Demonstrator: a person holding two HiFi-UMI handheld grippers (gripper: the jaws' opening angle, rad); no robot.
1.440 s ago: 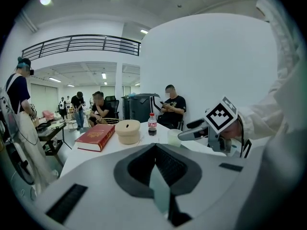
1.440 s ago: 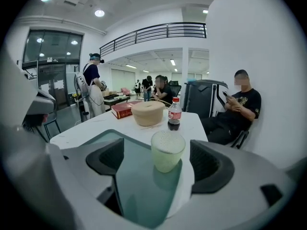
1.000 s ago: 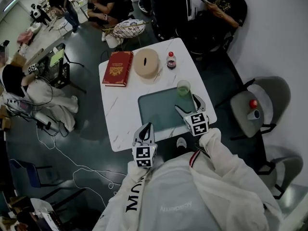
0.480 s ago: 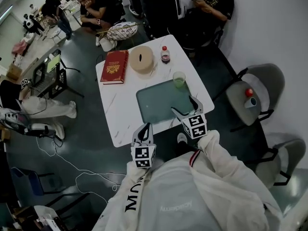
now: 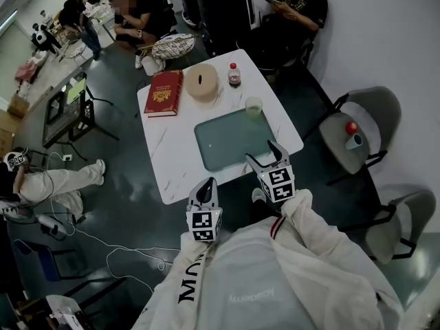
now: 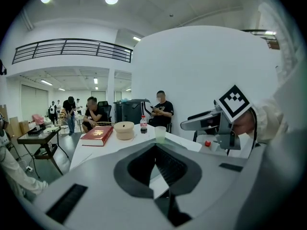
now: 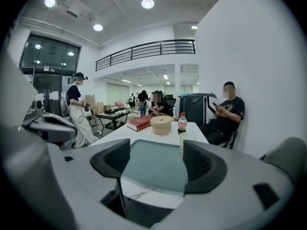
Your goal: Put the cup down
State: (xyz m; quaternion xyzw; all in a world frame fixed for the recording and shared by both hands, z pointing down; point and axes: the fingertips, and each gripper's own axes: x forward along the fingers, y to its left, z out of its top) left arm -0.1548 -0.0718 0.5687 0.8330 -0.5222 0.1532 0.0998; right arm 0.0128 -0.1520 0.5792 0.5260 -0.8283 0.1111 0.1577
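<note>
A pale green cup [image 5: 254, 106] stands upright on the white table [image 5: 175, 167], at the far right corner of the green mat [image 5: 230, 139]. My right gripper [image 5: 265, 153] hovers over the table's near right edge, well short of the cup. Its jaws stand apart and are closing, with nothing between them. In the right gripper view [image 7: 156, 152] the cup [image 7: 186, 139] shows just past the right jaw. My left gripper [image 5: 206, 184] hangs off the near edge, its jaws together and holding nothing. From the left gripper view [image 6: 154, 146] the cup [image 6: 159, 133] is straight ahead.
A red book [image 5: 163, 93], a round tan box [image 5: 202, 82] and a small bottle [image 5: 234, 74] sit at the table's far end. Grey chairs [image 5: 357, 126] stand to the right, one bearing small items. People sit beyond the table. Cables lie on the floor at left.
My right gripper has drawn back from the cup toward the table's near edge, and its jaws have narrowed a little. The cup stays standing on the table. The left gripper has barely moved.
</note>
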